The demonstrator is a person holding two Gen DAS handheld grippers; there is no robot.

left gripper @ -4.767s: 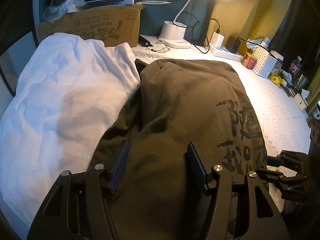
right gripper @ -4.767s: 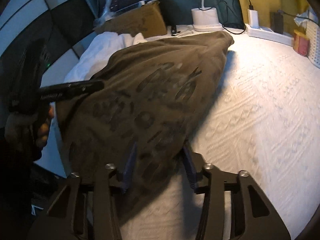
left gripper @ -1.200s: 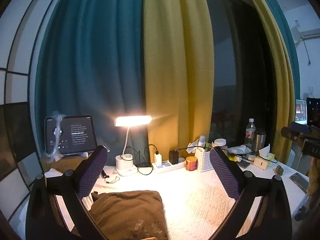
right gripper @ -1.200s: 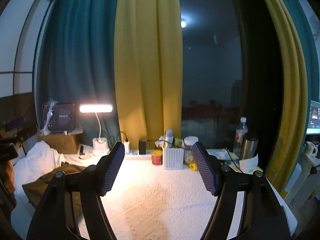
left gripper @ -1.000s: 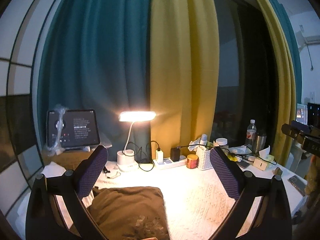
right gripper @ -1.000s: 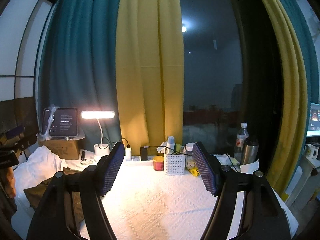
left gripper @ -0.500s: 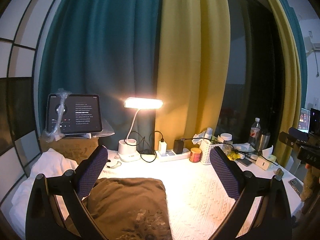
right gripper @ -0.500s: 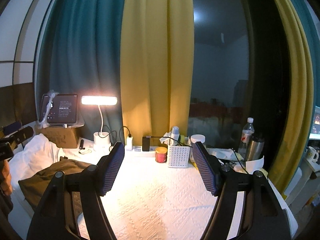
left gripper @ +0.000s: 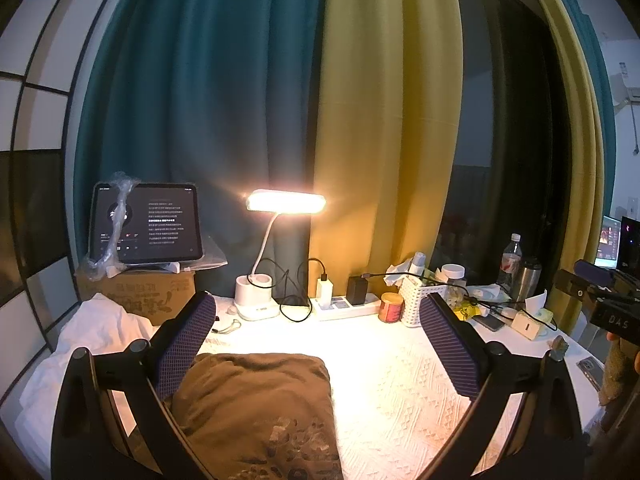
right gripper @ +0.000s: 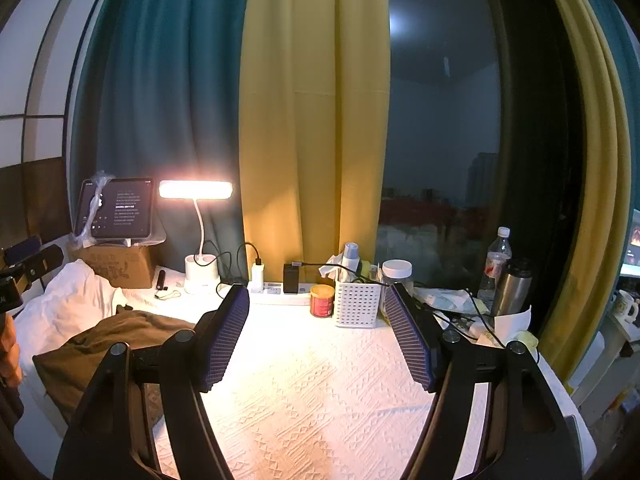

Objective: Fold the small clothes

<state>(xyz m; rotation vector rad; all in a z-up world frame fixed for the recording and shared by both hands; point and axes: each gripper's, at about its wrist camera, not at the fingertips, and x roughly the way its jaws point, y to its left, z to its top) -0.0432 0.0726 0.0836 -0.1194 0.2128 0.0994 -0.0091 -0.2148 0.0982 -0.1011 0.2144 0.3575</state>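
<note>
An olive-brown printed shirt point(left gripper: 256, 400) lies folded in a compact rectangle on the white textured table cover point(left gripper: 400, 380). My left gripper point(left gripper: 316, 312) hovers above its near edge, jaws wide open, nothing between the pads. In the right wrist view the same shirt point(right gripper: 100, 344) sits off to the left, well apart from my right gripper point(right gripper: 316, 300). That gripper is also wide open and empty, over bare table cover point(right gripper: 312, 392). A crumpled white garment point(left gripper: 92, 332) lies left of the shirt, also seen as the white garment point(right gripper: 68, 300) at the far left.
Along the back edge stand a lit desk lamp point(left gripper: 286, 202), a tablet point(left gripper: 146, 224) on a cardboard box point(left gripper: 136, 292), a power strip point(left gripper: 344, 306), a red can point(right gripper: 322, 300), a white basket point(right gripper: 356, 304), a bottle point(right gripper: 496, 264) and a steel flask point(right gripper: 516, 288). Curtains hang behind.
Both grippers, earlier closed on the shirt down low, have let go and drawn back and up. Over the last second both views tipped slightly down, showing more of the table.
</note>
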